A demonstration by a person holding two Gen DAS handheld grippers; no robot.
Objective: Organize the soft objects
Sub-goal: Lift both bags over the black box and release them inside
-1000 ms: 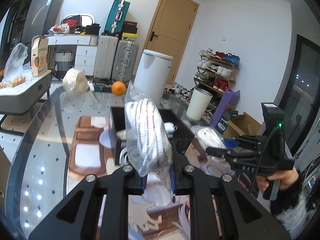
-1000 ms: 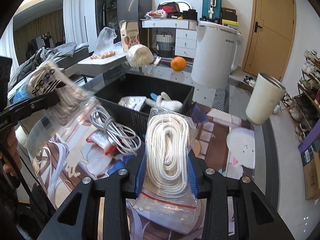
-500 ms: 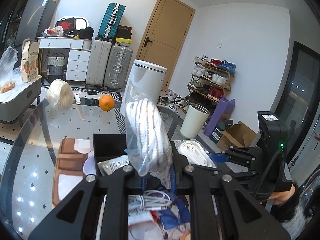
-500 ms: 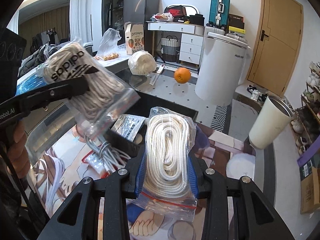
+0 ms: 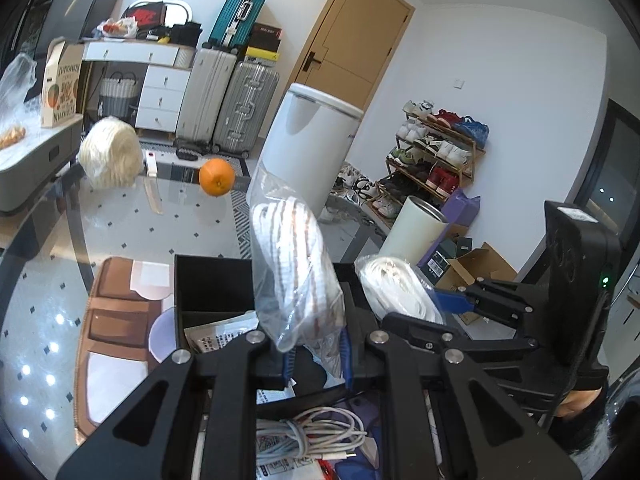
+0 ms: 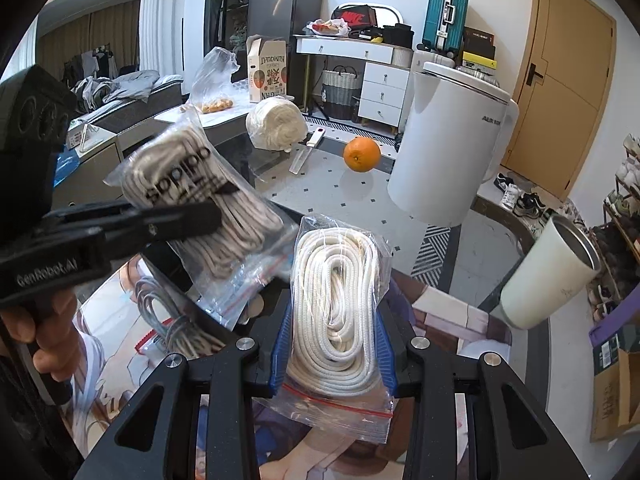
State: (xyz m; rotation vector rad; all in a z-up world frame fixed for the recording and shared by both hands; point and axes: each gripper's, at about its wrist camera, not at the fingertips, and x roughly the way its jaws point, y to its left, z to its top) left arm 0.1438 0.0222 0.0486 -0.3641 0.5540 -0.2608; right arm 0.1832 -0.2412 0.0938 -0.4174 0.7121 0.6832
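Observation:
My left gripper (image 5: 316, 356) is shut on a clear bag of beige laces (image 5: 294, 268) and holds it up over the black bin (image 5: 212, 280). In the right wrist view that bag (image 6: 204, 200) hangs from the left gripper (image 6: 216, 216), printed with a logo. My right gripper (image 6: 334, 340) is shut on a clear bag of white rope (image 6: 336, 300), held above the table beside the bin; it shows in the left wrist view (image 5: 396, 292). A coil of white cable (image 5: 312, 436) lies below the left gripper.
On the glass table (image 5: 120, 232) stand an orange (image 5: 216, 177), a ball of white yarn (image 5: 110, 152) and a white handled tool (image 6: 306, 152). A white appliance (image 6: 452, 144) and a white cup (image 6: 548, 272) stand to the right. A printed mat (image 5: 108, 344) lies under the bin.
Both grippers have risen with their bags. The left bag has come closer to the right gripper and over the bin. Both stayed shut.

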